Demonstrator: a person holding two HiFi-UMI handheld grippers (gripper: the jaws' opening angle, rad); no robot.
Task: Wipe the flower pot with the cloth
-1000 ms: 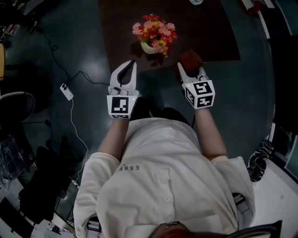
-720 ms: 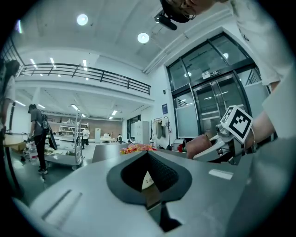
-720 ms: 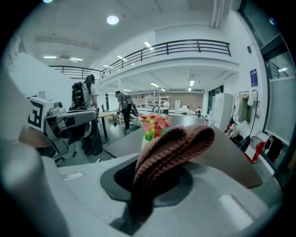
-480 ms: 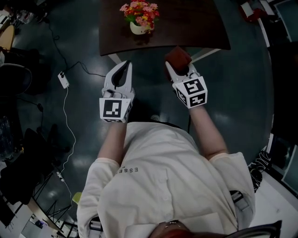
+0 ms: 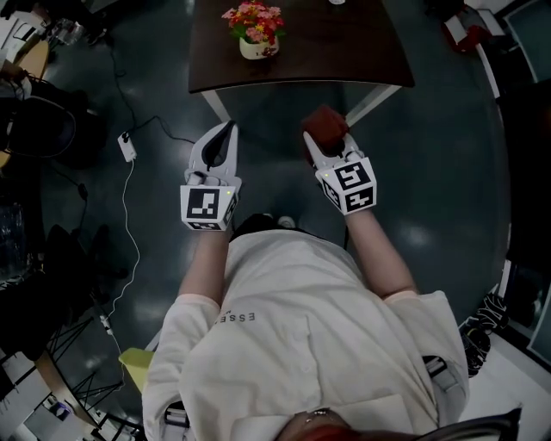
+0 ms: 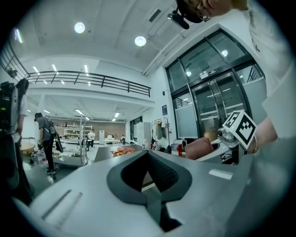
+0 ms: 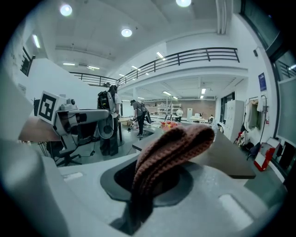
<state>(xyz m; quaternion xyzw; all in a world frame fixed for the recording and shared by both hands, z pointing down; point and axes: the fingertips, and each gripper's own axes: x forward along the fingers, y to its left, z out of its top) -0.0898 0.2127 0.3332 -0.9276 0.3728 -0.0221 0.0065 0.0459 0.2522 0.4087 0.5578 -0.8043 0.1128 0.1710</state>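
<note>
Cream-white round flower pot, holding a bunch of pink, red and yellow flowers, stands on the far dark brown wooden counter, close to its near edge and towards its left side. Nothing touches it.

Both tongs hang over the dark floor on the near side of the counter, well apart from the pot. The right tongs are clamped on a reddish-brown knitted cloth. In the right gripper view it is pinched in a thick fold, and its free end bulges out past the tips. The left tongs are pressed together with nothing between them.

Wiping looks not yet begun, and several things could go wrong.
- **Sliding or tipping:** the pot seems small, light and top-heavy. A sideways rub with nothing bracing it could slide it, tip it, or push it off the near edge. The left tongs would have to part before they could steady it.
- **Snagging:** the loose knit could catch on petals or stems and drag the bunch over.
- **Losing the cloth:** it is gripped only at a fold, so friction against the pot could pull it free.
- **Tripping:** a thin white cable trails across the floor at the left and could catch a foot.
</note>
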